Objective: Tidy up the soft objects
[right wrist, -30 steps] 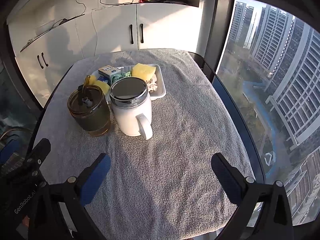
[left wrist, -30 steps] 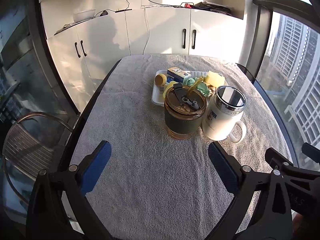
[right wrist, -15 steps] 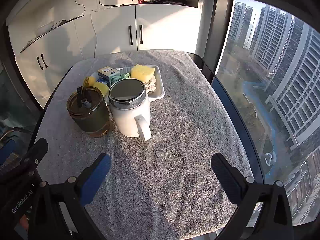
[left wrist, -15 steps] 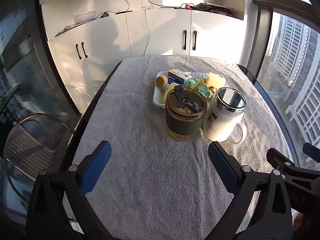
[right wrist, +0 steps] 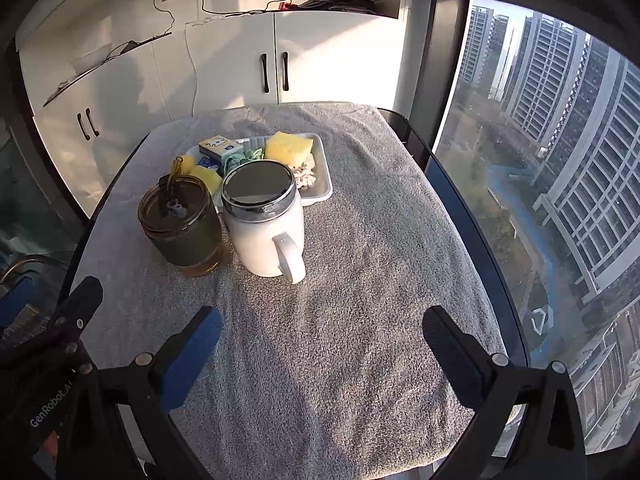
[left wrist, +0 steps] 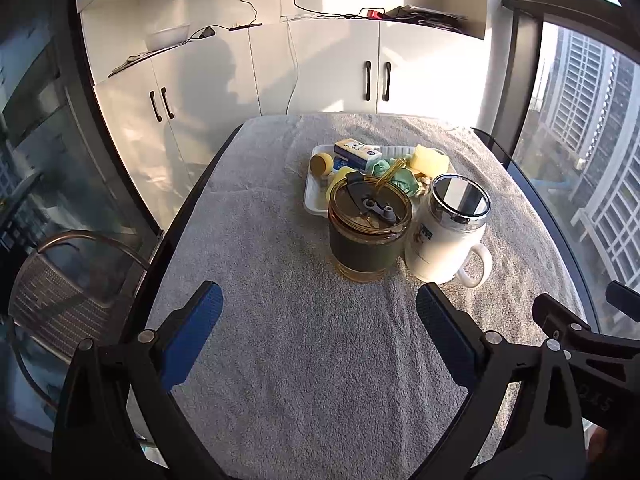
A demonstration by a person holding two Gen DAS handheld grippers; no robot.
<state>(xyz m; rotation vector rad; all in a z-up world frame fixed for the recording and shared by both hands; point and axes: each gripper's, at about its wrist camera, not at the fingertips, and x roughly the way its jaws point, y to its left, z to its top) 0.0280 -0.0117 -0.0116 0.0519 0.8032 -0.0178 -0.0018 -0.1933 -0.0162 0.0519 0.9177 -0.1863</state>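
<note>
A white tray point(left wrist: 310, 196) point(right wrist: 322, 192) at the far middle of the towel-covered table holds a yellow sponge point(left wrist: 430, 159) point(right wrist: 289, 147), a green cloth point(left wrist: 394, 172) point(right wrist: 240, 157), a tissue pack point(left wrist: 357, 151) point(right wrist: 220, 146), a yellow ball point(left wrist: 321, 164) and a pale soft piece point(right wrist: 305, 174). An amber lidded cup point(left wrist: 370, 232) point(right wrist: 182, 230) and a white mug point(left wrist: 450, 232) point(right wrist: 266, 228) stand in front of the tray. My left gripper point(left wrist: 318, 334) and right gripper point(right wrist: 320, 340) are open and empty above the near towel.
The grey towel point(left wrist: 304, 360) point(right wrist: 360, 280) covers the table. A metal chair point(left wrist: 60, 288) stands at the left. Large windows run along the right edge point(right wrist: 520, 320). White cabinets point(left wrist: 320, 76) stand behind the table.
Both grippers have drifted slightly back and lower; the cup, mug and tray sit a little higher in view. Nothing was grasped or released.
</note>
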